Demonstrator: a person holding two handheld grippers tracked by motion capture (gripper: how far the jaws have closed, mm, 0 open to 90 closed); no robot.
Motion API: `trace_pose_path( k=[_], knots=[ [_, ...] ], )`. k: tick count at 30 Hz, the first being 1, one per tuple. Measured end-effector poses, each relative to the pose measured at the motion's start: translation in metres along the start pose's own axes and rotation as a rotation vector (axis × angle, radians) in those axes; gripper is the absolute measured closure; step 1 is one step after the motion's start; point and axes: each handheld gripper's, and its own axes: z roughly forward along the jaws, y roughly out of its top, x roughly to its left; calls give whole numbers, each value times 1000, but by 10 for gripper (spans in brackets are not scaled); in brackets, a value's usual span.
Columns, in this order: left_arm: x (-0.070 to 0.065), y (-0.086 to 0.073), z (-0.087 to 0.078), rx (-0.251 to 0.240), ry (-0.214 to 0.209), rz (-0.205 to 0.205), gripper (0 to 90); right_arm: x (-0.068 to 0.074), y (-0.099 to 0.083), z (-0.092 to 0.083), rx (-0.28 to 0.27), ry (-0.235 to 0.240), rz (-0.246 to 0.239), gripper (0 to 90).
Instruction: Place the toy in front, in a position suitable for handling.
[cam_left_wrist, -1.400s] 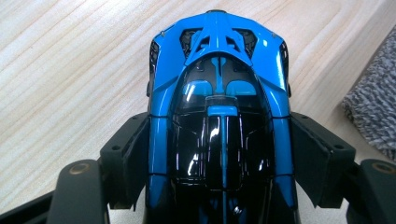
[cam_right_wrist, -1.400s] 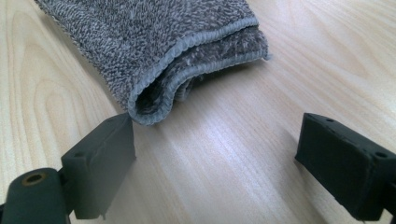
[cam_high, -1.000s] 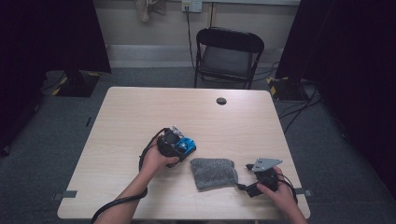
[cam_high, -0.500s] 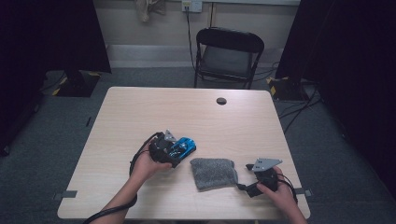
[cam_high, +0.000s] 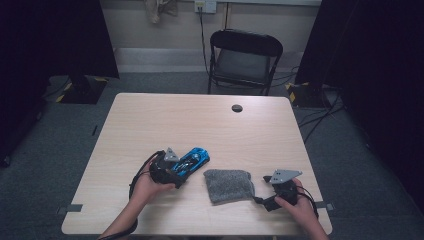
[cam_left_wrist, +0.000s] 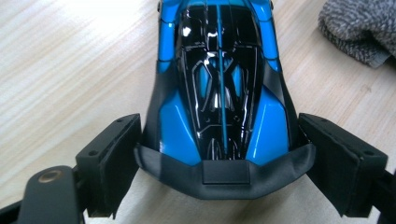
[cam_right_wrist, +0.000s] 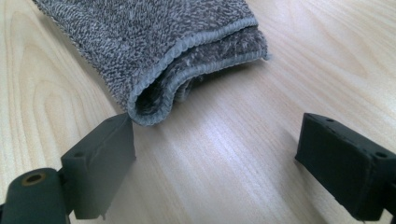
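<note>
table: pale wood table (cam_high: 200, 120), seen from the high view with a person's forearms coming in from the near edge
toy car: glossy blue and black toy car (cam_left_wrist: 219, 88) lying on the table left of centre near the person, its long axis slanting away from the left hand; in the high view it sits at (cam_high: 192, 160)
left gripper: left gripper (cam_left_wrist: 219, 161) held in the left hand, its two black jaws standing on either side of the car's near end
left jaws: set wide, one pad against each flank of the car at its dark bumper end; the right pad meets the bumper corner, the left pad sits just at the other corner, so it reads as clamped on the car's width
cloth: folded grey towelling cloth (cam_high: 229, 185) flat on the table, just right of the car and apart from it; a corner of it shows at the top right of the left gripper view
right gripper: right gripper (cam_right_wrist: 215, 154) held low at the near right of the table, pointing at the cloth's folded edge
right jaws: spread wide with bare table between them; the left pad sits just at the rolled hem of the cloth, nothing pinched
behind: a dark folding chair (cam_high: 243, 57) stands beyond the far edge of the table
</note>
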Motion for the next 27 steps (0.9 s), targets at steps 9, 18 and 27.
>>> trace_pose_path(
  k=[9,18,27],
  knots=[
    [-1,-10,3,-58,-12,-21,148,0,0,0,0,0,0,108],
    [0,-20,2,-149,4,-20,238,1,0,0,2,-5,5,108],
    [1,-21,2,-160,-3,-17,242,1,-1,-1,1,-7,10,108]
  ],
)
